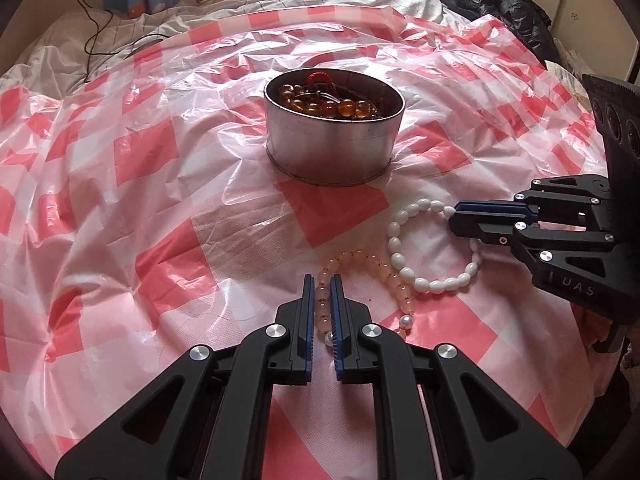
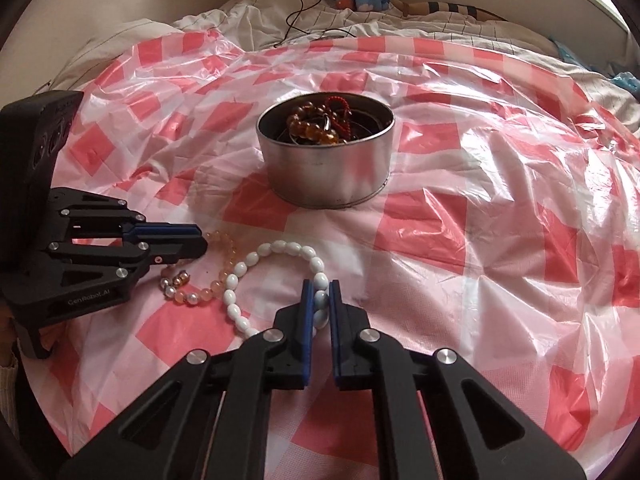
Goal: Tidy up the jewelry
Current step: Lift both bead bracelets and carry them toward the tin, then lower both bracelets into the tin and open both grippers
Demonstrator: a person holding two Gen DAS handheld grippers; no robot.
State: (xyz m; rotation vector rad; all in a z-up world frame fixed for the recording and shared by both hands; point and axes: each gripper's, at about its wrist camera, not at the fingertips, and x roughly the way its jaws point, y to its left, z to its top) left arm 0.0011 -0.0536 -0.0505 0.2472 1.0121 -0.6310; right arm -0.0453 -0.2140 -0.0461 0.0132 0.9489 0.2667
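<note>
While the left tool [image 1: 322, 280] pinches the peach bead bracelet [image 1: 376, 264] between nearly closed fingers, the right tool [image 2: 319, 285] is clamped on the white bead bracelet [image 2: 280, 249]. Both bracelets lie touching on the pink checked plastic sheet [image 1: 120, 200] spread over the bed, near the round metal tin [image 1: 334, 148], which holds amber beads [image 1: 344, 108] and a red cord [image 2: 338, 102].

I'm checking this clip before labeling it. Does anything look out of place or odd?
Two bracelets lie outside the metal tin, on the checkered plastic sheet: the white bead bracelet, pinched by the right tongs, and the peach bead bracelet, straddled by the left tongs. Nothing looks spilled or damaged.
</note>
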